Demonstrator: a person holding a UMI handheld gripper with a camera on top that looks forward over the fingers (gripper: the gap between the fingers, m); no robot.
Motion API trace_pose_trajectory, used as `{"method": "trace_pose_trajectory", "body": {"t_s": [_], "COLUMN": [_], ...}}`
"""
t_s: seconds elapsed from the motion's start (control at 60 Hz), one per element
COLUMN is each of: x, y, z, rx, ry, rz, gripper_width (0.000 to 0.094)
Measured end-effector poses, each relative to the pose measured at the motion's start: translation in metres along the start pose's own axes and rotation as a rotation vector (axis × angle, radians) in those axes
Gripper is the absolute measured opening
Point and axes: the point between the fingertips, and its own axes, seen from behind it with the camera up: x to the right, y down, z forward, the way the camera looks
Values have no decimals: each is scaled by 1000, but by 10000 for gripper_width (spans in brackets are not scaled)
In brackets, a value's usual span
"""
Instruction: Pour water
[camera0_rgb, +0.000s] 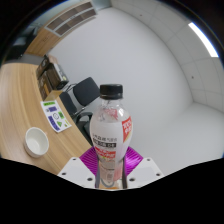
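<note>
Hand-held gripper (110, 172) clamped on a clear water bottle (110, 135), black cap on, held upright above the bench (25, 100). White cup (36, 141) near the bench edge.

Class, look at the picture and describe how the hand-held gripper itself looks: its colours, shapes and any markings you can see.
The hand-held gripper shows two pale, whitish fingers with angular, blocky ends. Each carries a magenta pad on its inner face. Small dark dots, perhaps screw holes, mark the finger tops. No cables, lettering or sleeve are visible.

We are seeing a clear bottle (110, 135) standing upright between the fingers, black cap on, red-and-white label facing us.
</note>
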Motion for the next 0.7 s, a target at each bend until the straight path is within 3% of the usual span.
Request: {"method": "trace_pose_trajectory", "body": {"t_s": [0.167, 0.317, 0.7], "x": [8, -18, -129], "y": [10, 47, 139], "z": [2, 19, 64], "rx": [61, 74, -39], "ry": [-161, -233, -384], "rz": [523, 756, 940], "gripper_width": [302, 302, 302]}}
